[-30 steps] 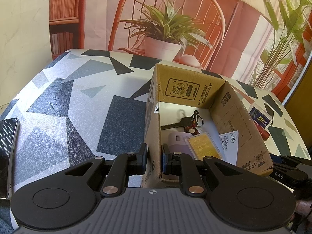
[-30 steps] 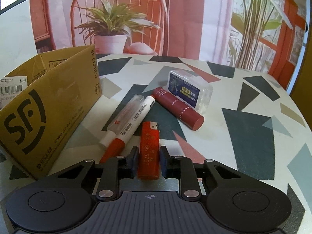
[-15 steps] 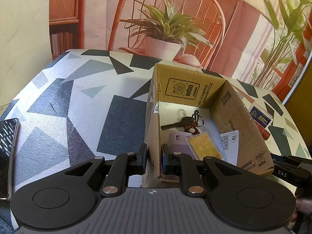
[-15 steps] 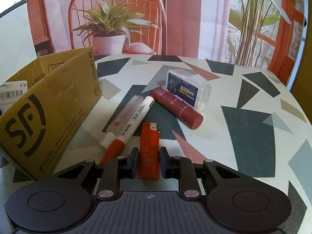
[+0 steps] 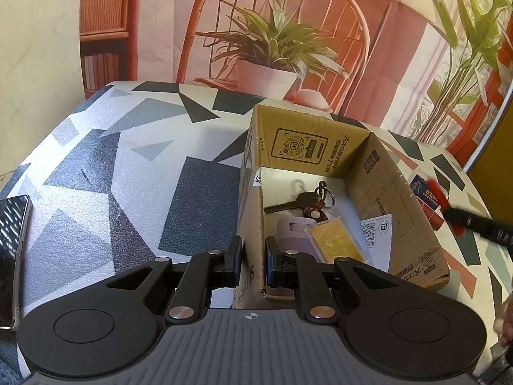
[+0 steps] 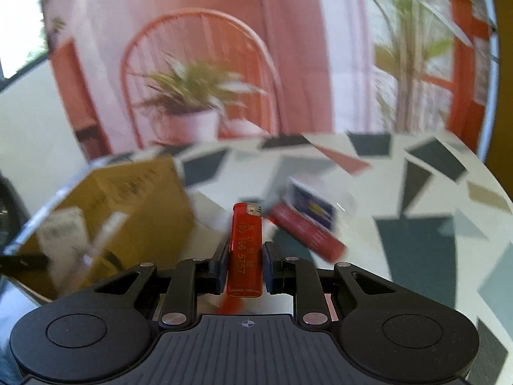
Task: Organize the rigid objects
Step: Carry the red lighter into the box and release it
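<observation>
Red lighter [image 6: 245, 250], rectangular, with pale printed digits along its body and a metal cap at its far end, is being gripped between two black pads, pointing away from the camera and clear of the table. Open cardboard box [image 5: 359, 166] is standing on the patterned table, holding a key bunch [image 5: 307, 200], a gold card case [image 5: 335, 240] and a lilac item [image 5: 293, 227]. Dark red tube [image 6: 304, 231] and clear blue-labelled case [image 6: 312, 207] are lying blurred, beside each other.
</observation>
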A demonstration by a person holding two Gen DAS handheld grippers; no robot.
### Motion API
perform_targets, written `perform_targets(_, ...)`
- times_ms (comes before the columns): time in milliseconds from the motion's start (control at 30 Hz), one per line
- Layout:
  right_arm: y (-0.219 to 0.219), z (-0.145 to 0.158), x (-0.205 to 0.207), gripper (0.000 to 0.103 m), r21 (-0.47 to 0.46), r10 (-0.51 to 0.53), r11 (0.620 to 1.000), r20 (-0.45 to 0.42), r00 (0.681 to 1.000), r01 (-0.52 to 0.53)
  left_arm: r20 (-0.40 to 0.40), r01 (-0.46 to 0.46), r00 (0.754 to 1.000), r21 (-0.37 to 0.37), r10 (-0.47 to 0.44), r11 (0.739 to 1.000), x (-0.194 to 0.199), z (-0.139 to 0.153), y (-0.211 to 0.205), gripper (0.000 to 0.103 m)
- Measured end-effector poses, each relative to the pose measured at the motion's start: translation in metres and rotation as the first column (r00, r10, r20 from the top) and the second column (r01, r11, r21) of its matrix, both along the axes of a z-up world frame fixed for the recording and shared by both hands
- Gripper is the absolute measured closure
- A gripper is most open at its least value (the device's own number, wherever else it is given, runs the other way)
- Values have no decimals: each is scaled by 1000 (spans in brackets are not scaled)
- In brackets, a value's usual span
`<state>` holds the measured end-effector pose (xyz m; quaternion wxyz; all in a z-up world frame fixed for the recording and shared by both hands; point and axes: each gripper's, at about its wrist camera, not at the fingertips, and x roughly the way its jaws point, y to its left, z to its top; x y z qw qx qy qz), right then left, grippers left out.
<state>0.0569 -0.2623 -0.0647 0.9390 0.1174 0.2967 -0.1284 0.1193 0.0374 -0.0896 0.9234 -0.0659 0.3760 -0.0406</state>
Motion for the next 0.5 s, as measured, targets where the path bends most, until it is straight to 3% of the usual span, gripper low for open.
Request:
perform_targets(200,34,29,28,83,6,140,990,61,988,-140,-1,4,1000,6,-4,1000,1,1,-2,87)
perform_targets(367,64,35,55,83,-5,232,973,42,972,-232,-2,5,1000,6,-5,1000,1,1,-2,87)
perform_targets(500,80,30,70,83,-33,246,969,-1,969,-246,-2,5,1000,5,-5,1000,1,1,-2,87)
